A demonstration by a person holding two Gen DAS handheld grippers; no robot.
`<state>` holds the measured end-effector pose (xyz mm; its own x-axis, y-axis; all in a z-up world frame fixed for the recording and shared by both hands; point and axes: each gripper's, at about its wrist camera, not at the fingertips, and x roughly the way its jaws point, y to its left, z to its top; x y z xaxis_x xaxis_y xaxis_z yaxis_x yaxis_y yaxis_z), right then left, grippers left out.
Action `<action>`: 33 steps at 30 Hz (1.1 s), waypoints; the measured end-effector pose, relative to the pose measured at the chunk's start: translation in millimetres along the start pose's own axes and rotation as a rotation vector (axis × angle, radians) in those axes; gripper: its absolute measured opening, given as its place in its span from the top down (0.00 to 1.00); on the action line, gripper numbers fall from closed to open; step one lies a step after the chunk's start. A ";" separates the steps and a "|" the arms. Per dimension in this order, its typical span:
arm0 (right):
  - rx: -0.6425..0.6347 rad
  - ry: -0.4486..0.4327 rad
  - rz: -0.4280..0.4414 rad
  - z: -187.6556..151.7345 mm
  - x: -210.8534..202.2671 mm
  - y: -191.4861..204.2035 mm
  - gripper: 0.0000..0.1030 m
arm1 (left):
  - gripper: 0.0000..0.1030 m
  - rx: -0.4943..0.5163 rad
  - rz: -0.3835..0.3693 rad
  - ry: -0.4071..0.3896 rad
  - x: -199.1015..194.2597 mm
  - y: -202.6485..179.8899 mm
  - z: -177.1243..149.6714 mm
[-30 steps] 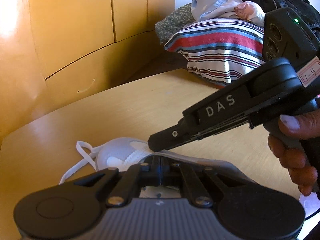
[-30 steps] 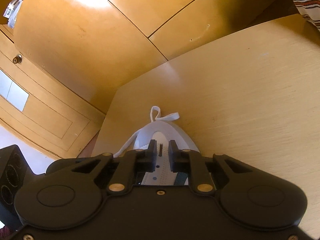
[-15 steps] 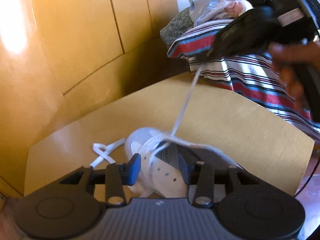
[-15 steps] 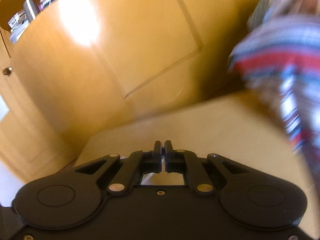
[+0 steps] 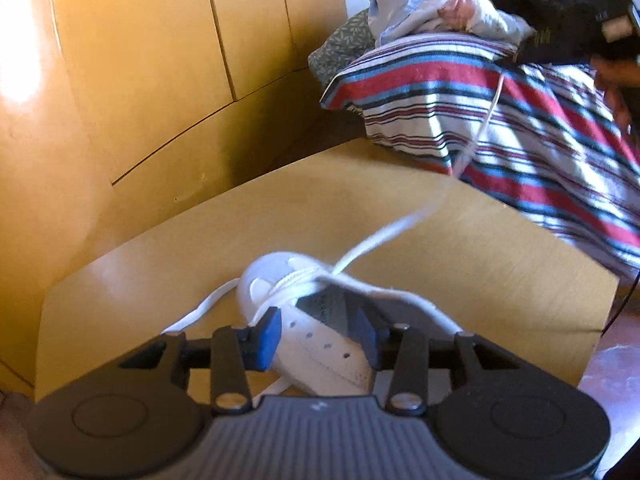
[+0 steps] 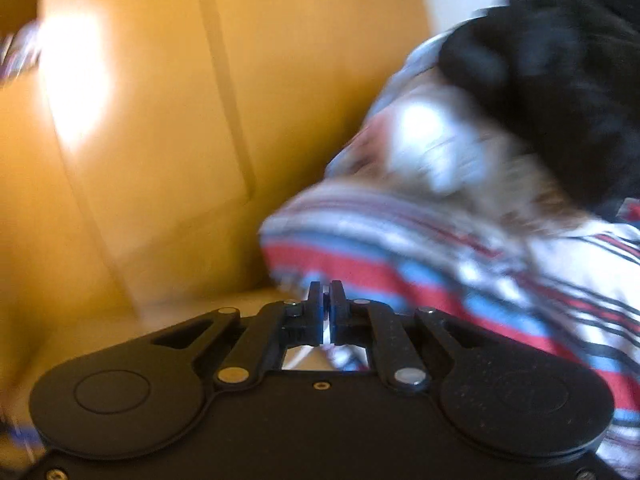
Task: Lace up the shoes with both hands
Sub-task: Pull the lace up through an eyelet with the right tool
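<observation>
No readable text, brand, number or sign is showing in either view. A small white label [image 5: 617,30] is sitting on the dark device at the top right of the left wrist view, but any writing on it is too blurred to read.

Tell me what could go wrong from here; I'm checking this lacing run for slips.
The right gripper is shut on the lace and holds it taut, while the left gripper stands open around the shoe. Unclamped, the shoe may drag or tip on the table. The pull could also leave the loose lace end too short.
</observation>
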<state>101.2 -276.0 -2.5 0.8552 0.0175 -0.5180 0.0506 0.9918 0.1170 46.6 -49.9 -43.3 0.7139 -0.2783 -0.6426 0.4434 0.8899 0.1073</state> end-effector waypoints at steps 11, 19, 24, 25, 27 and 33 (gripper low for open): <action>-0.216 0.121 0.321 -16.6 2.2 111.4 0.55 | 0.53 0.029 0.038 0.087 -24.0 76.8 -30.0; -0.217 0.212 0.496 -26.5 20.8 182.7 0.54 | 0.66 0.159 -0.127 0.148 23.6 58.2 -52.8; -0.244 0.279 0.544 -38.7 34.1 203.1 0.54 | 0.66 0.142 -0.150 0.202 42.2 73.0 -51.0; -0.242 0.291 0.547 -38.8 41.6 203.5 0.54 | 0.66 0.130 -0.165 0.205 43.7 74.4 -51.6; -0.228 0.302 0.548 -36.9 50.6 203.9 0.54 | 0.73 0.109 -0.194 0.209 45.6 74.7 -51.3; -0.151 0.308 0.550 -42.0 45.4 202.2 0.54 | 1.00 0.068 -0.203 0.288 31.5 74.7 -45.6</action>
<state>128.6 -69.4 -37.9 0.5473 0.5415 -0.6381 -0.4452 0.8340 0.3259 77.6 24.3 -90.1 0.4300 -0.3250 -0.8423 0.6022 0.7983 -0.0006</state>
